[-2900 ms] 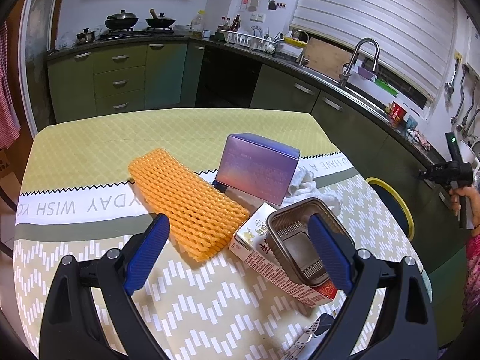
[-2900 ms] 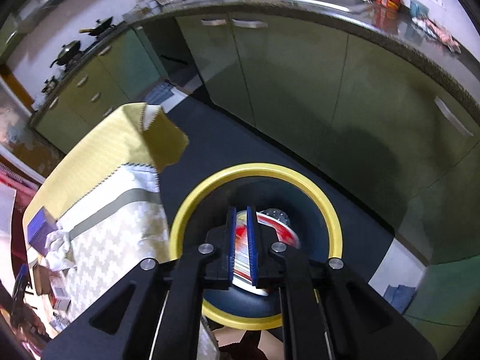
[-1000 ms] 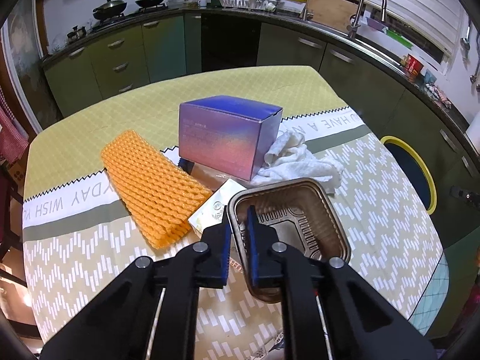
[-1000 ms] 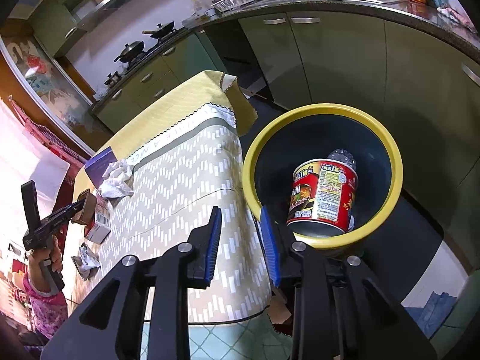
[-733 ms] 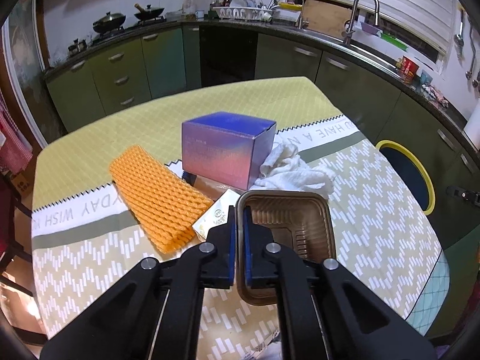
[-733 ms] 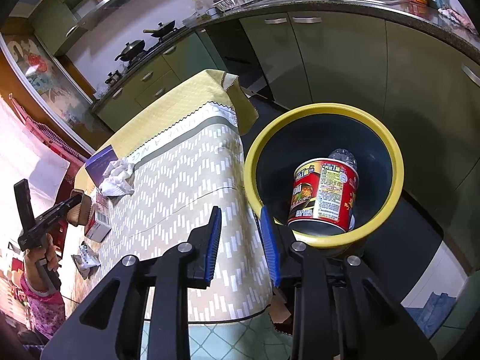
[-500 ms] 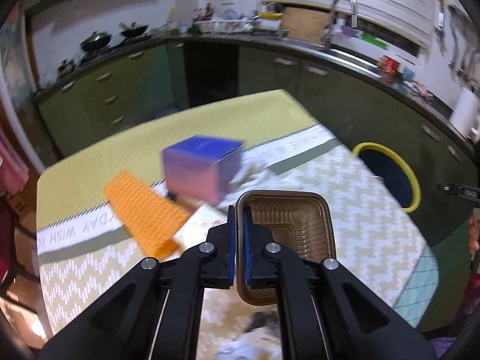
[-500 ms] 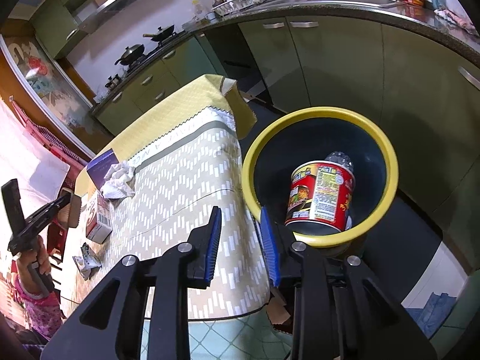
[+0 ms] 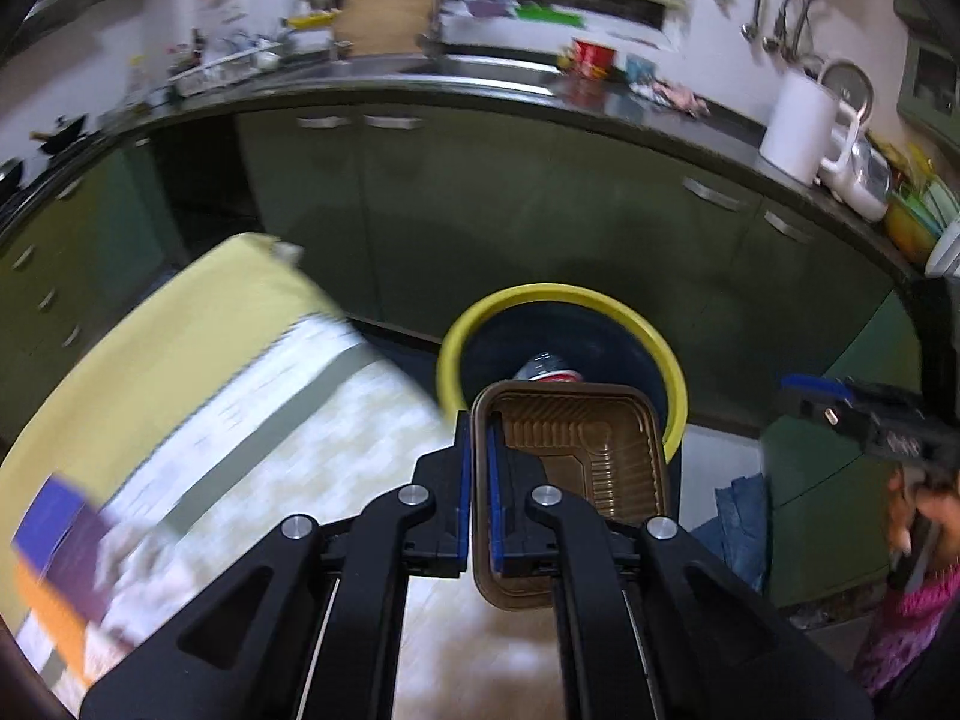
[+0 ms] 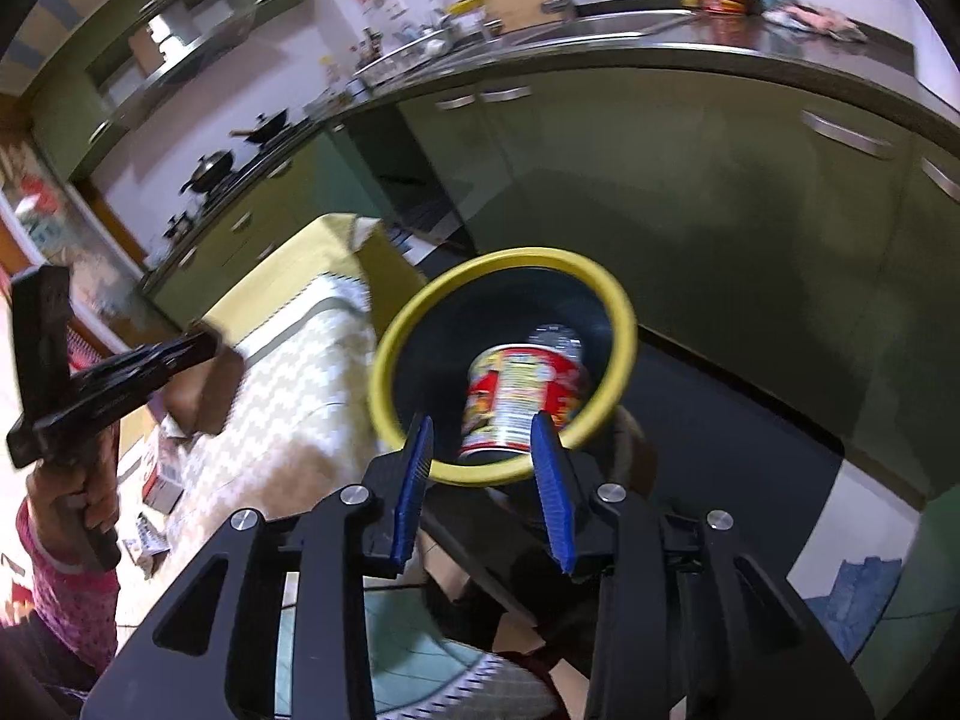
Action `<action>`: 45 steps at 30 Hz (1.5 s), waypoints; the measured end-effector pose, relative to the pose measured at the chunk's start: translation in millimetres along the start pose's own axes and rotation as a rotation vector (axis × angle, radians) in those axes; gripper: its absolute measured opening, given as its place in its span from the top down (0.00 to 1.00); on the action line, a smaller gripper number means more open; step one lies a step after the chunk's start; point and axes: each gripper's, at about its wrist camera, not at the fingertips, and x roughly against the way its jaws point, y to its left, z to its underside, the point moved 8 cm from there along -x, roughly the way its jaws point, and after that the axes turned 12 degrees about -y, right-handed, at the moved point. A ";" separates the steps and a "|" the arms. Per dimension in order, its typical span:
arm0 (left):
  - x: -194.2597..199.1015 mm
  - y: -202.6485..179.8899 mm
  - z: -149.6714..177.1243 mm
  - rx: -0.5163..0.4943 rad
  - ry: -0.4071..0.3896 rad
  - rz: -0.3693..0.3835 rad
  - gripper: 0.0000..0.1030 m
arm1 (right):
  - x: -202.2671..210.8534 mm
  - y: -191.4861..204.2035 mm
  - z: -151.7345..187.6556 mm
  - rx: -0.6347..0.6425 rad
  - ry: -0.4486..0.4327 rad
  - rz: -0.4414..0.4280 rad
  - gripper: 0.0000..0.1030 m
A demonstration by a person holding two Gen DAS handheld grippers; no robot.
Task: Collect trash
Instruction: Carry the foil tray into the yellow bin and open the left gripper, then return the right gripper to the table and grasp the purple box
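Observation:
My left gripper (image 9: 478,426) is shut on the left rim of a brown plastic tray (image 9: 576,456), which hangs in the air in front of a yellow-rimmed dark bin (image 9: 558,294) on the floor. A red cup-noodle tub (image 10: 522,396) lies inside the bin (image 10: 504,264), with a bottle cap end behind it. My right gripper (image 10: 483,441) hovers near the bin's front rim, its jaws opening with nothing between them. The left gripper and its tray (image 10: 204,384) show blurred at the left of the right wrist view.
The table with a yellow and white patterned cloth (image 9: 198,360) lies to the left, bearing a purple box (image 9: 60,528), an orange foam net and a white cloth. Green cabinets (image 9: 540,192) and a dark counter curve behind the bin. A blue rag (image 9: 738,516) lies on the floor.
My left gripper has swung right from above the table to in front of the bin, carrying the brown tray. The right gripper has drawn nearer the bin and its jaws have widened.

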 end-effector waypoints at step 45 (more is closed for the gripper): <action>244.0 263.1 118.5 0.417 -0.472 -0.366 0.26 | -146.6 337.6 38.7 0.511 0.219 -0.517 0.22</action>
